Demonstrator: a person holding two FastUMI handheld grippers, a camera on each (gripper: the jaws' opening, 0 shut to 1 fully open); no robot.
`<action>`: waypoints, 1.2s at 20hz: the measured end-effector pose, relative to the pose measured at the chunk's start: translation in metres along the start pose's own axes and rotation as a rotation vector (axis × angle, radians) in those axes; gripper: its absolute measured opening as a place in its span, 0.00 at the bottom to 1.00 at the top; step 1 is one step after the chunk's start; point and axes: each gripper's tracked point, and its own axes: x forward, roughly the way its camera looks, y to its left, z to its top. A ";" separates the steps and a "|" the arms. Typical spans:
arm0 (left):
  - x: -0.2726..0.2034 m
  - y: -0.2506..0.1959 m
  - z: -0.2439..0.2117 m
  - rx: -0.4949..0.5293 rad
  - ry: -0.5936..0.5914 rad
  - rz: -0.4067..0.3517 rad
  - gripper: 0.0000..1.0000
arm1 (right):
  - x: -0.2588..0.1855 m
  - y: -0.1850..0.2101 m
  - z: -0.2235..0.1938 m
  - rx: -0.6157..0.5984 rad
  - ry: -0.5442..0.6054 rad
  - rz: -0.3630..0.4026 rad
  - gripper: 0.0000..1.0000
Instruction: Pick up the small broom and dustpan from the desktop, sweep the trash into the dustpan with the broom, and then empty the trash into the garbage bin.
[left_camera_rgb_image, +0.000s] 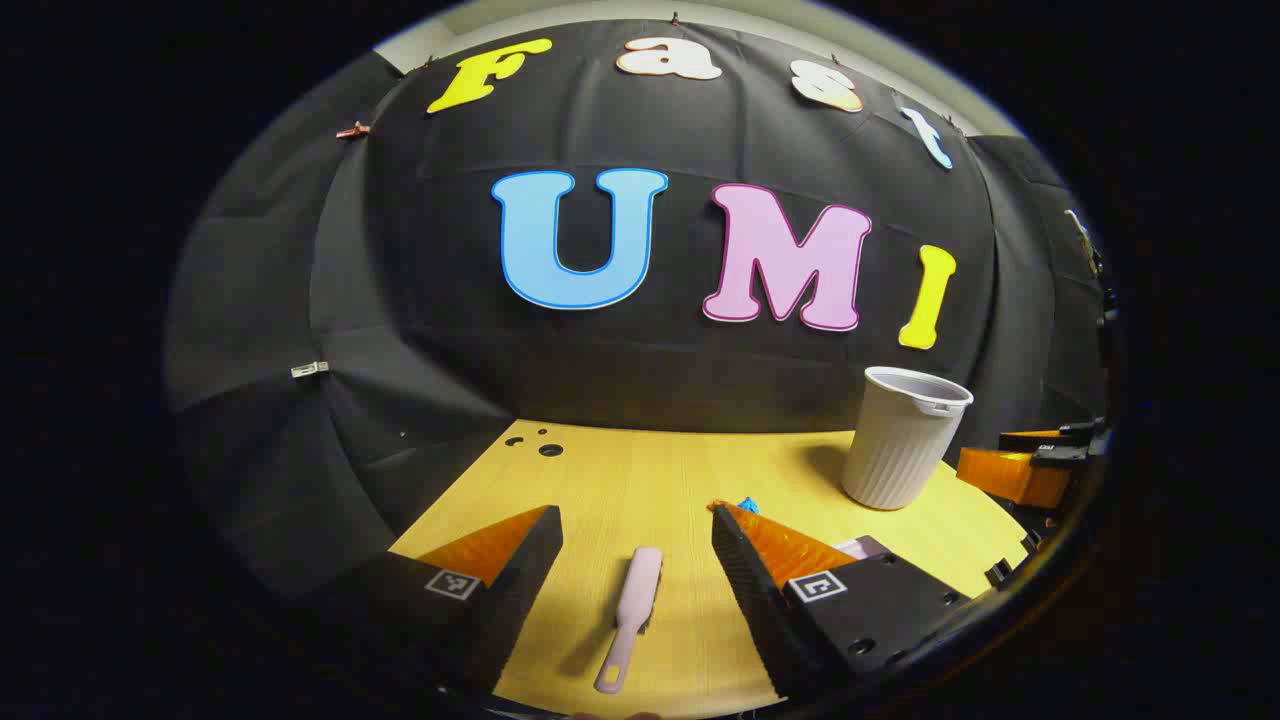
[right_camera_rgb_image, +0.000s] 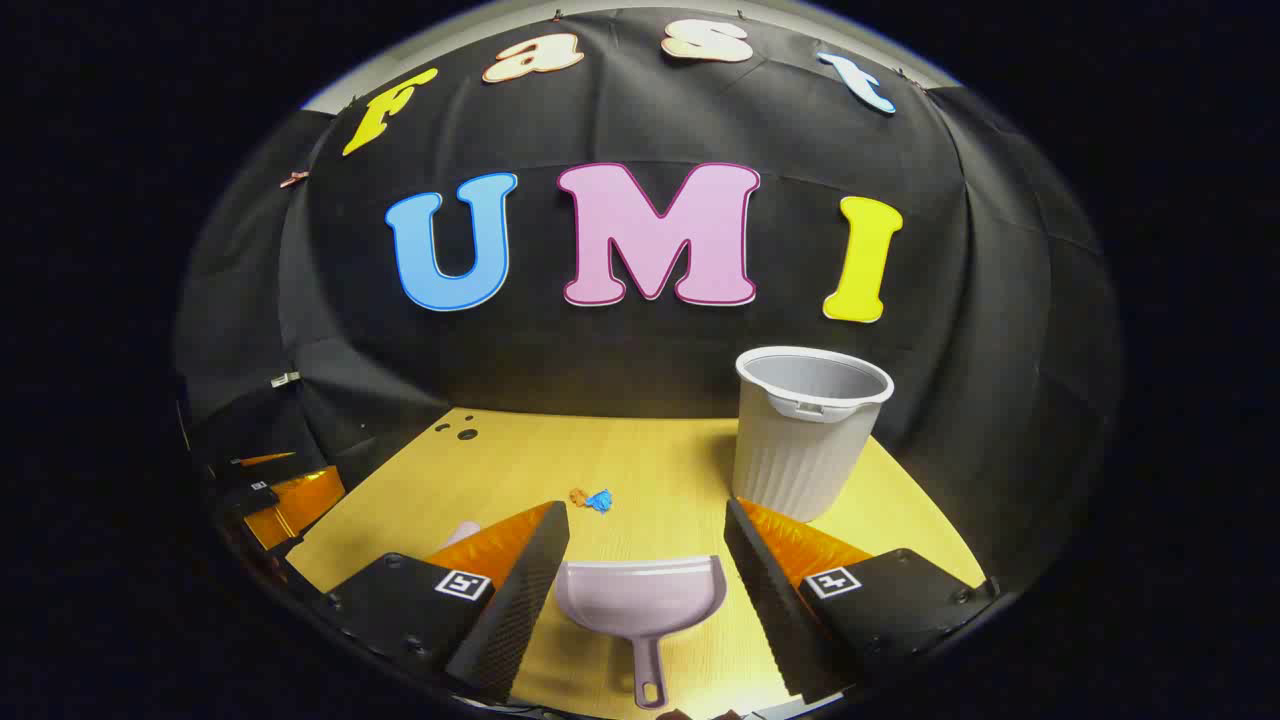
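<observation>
Since both tools lie flat on the pale yellow wooden desktop (right_camera_rgb_image: 650, 450) with nothing gripped, I judge the task to be at its very start: pick-up, sweeping and emptying all remain.

Largest item: ribbed light-grey plastic garbage bin (right_camera_rgb_image: 808, 430), upright, at the far right of the desktop close to the black cloth wall. Seen from the left gripper view it stands beyond and to the right of the left gripper's fingers.

Next: small pale-pink plastic dustpan (right_camera_rgb_image: 642, 600), resting on the desktop between the fingers of the right gripper (right_camera_rgb_image: 647, 590), handle toward the camera, mouth toward the wall. Jaws spread wide, pan not touched on either side.

Next: small pale-pink broom (left_camera_rgb_image: 631, 615), lying on the desktop between the fingers of the left gripper (left_camera_rgb_image: 637, 590), handle toward the camera. Jaws spread wide here too, clear of the broom on both sides.

Smallest: trash, a little crumpled blue scrap with an orange scrap (right_camera_rgb_image: 592, 498) just beside it, mid-desktop, beyond the dustpan mouth and left of the bin.

Surroundings: a few dark round holes (left_camera_rgb_image: 545, 446) in the desktop's far left corner, well apart from the work.

Obstruction judgement: nothing lies between dustpan and trash. The bin stands near the right gripper's right finger, so a lift of the pan could brush it.
</observation>
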 end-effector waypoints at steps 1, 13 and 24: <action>0.001 0.002 -0.002 0.008 0.001 0.004 0.95 | 0.002 -0.001 0.001 0.002 -0.001 0.000 0.98; 0.013 0.022 -0.034 -0.028 0.108 0.007 0.96 | 0.025 0.000 -0.037 0.058 0.139 0.012 0.98; 0.043 0.016 -0.132 -0.071 0.426 -0.074 0.96 | 0.030 0.003 -0.088 0.055 0.286 0.049 0.98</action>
